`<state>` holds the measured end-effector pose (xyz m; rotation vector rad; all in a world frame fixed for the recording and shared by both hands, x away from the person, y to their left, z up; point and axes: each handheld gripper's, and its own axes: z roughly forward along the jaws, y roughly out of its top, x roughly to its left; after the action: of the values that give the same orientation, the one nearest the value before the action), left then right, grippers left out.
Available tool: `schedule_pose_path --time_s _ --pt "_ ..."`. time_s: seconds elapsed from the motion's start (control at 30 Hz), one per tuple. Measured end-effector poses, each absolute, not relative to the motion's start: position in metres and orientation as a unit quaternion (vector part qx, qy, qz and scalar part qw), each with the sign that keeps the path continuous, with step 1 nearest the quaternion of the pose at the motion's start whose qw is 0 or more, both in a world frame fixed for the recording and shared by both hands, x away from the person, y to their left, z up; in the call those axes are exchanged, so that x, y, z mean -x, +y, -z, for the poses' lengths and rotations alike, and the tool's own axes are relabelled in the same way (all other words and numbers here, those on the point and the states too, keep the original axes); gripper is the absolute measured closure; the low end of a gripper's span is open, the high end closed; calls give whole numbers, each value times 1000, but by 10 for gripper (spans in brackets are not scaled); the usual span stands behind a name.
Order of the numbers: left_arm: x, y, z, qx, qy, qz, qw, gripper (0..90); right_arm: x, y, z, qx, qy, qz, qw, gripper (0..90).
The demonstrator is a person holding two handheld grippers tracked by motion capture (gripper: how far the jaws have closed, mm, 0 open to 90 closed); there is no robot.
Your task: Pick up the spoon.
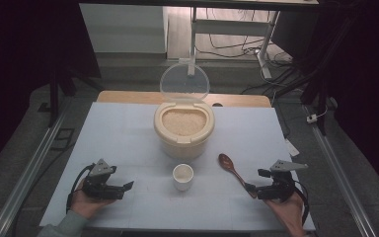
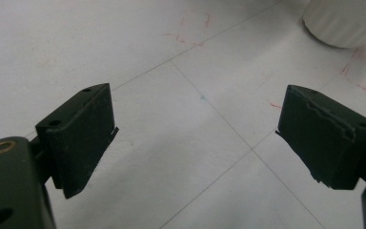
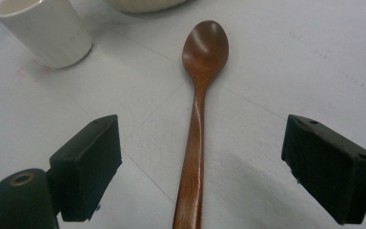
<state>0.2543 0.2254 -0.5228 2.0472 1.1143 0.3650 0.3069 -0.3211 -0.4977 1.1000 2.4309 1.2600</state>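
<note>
Wooden spoon (image 3: 198, 109) looking glossy brown; cup (image 3: 45, 28) showing smooth white glaze (ceramic-looking); table sheet (image 1: 128, 133) appearing matt; container lid (image 1: 184, 83) clear plastic.

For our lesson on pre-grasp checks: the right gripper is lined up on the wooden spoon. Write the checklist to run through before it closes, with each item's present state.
1. Right gripper jaws open: ok.
2. Spoon handle lies between the jaws: ok.
3. Spoon flat on the table, bowl pointing away from the gripper: ok.
4. Rice bin lid open, rice reachable: ok.
5. Cup upright in front of the bin: ok.
6. Left gripper open, holding nothing, apart from the cup: ok.
</note>
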Motion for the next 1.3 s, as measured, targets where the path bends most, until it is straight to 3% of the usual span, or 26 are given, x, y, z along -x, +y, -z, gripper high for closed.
schedule_pose_path --time_s 0.7,1.3 --pt "-254 226 523 -803 434 -144 382 120 -304 -319 496 -365 824 -417 114 154" --pt "-254 225 523 -804 436 -143 379 118 -307 -302 472 -365 856 -347 118 250"
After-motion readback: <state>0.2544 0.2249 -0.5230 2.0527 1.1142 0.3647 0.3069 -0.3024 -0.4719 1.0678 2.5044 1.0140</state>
